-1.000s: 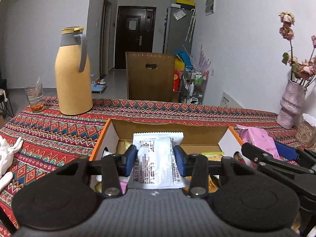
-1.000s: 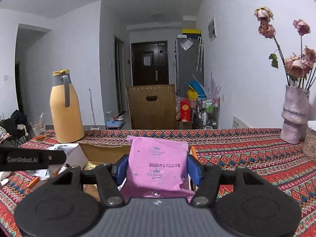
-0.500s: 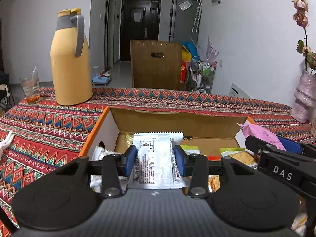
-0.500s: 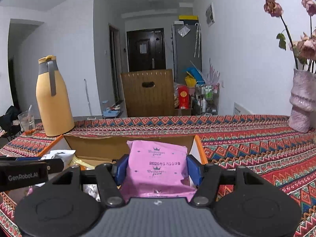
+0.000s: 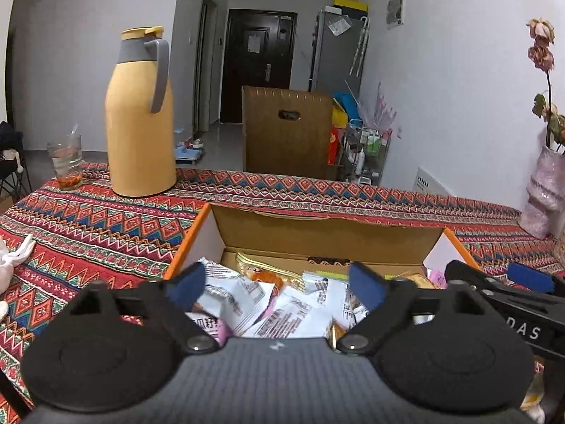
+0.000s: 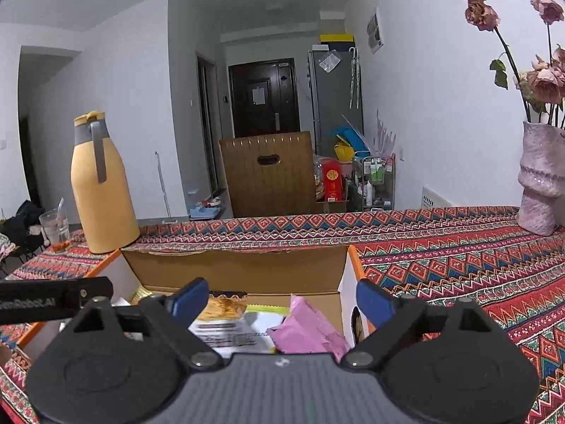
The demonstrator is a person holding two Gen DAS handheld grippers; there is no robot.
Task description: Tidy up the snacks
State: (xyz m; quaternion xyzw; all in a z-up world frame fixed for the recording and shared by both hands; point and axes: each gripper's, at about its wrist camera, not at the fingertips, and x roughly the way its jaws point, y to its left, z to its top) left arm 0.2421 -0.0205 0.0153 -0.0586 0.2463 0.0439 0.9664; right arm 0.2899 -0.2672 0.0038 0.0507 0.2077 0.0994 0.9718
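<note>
An open cardboard box (image 5: 328, 233) with orange edges sits on the patterned tablecloth and holds several snack packets. My left gripper (image 5: 277, 284) hangs over its near side, jaws opening wide, nothing pressed between the blue pads; white printed packets (image 5: 293, 318) lie loose in the box below. My right gripper (image 6: 279, 298) is over the box's (image 6: 240, 268) right end, jaws opening too. The pink packet (image 6: 310, 328) lies in the box under it, free of the pads, beside a white packet (image 6: 226, 332). The right gripper's arm (image 5: 508, 296) shows at the left view's right edge.
A tall yellow thermos (image 5: 139, 113) and a glass (image 5: 65, 160) stand at the table's far left. A pink vase with dried roses (image 6: 540, 183) stands far right. A wooden chair back (image 5: 286, 134) rises behind the table. Something white (image 5: 14, 258) lies at the left edge.
Both grippers opened. The white packet dropped from the left gripper into the box, and the pink packet fell from the right gripper into the box. Both hands sank slightly toward the box.
</note>
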